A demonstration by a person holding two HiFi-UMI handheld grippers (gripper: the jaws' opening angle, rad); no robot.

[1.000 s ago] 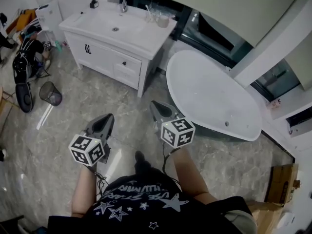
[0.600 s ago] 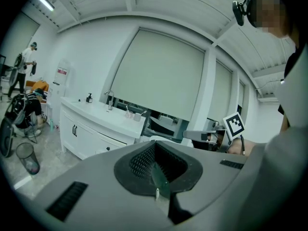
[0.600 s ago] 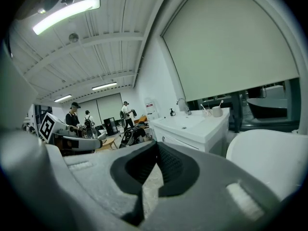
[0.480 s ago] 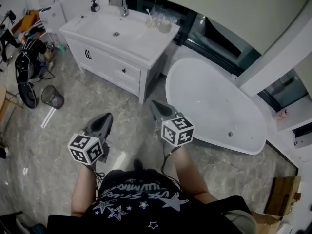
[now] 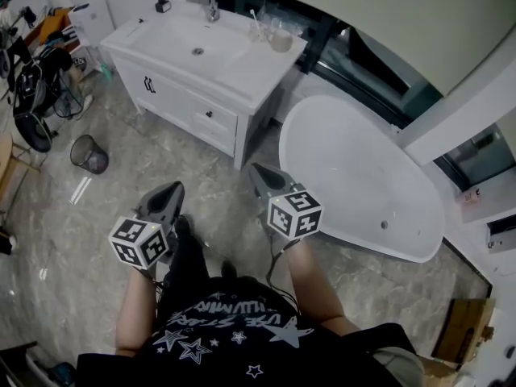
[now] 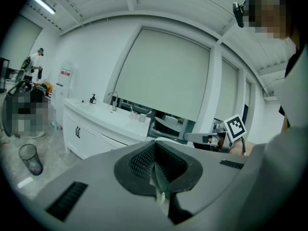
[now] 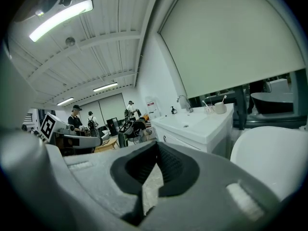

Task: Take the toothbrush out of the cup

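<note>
Two grippers are held out over the marbled floor (image 5: 56, 232), well apart from the task's things. The left gripper (image 5: 177, 187) has its jaws pressed together with nothing between them, and the right gripper (image 5: 252, 168) is the same: jaws together and empty. Each carries one cube with square markers.

The toothbrush (image 5: 255, 16) stands in a clear cup (image 5: 260, 29) at the far back corner of the white desk (image 5: 242, 64), the one with a sink set into its top. Just beside it is a second, pale cup (image 5: 280, 39). In the right gripper view a thin stick rises from this one too, so there seem to be two brushes, though they are too small to be sure.

Also on the desk are one faucet (image 5: 211, 5) behind the basin and one dark soap dispenser (image 5: 163, 5) at the other back corner.

One white bathtub (image 5: 363, 168) lies near the desk on the right. One mesh wastebasket (image 5: 89, 153) stands on the floor to the left — well clear of both grippers.
</note>
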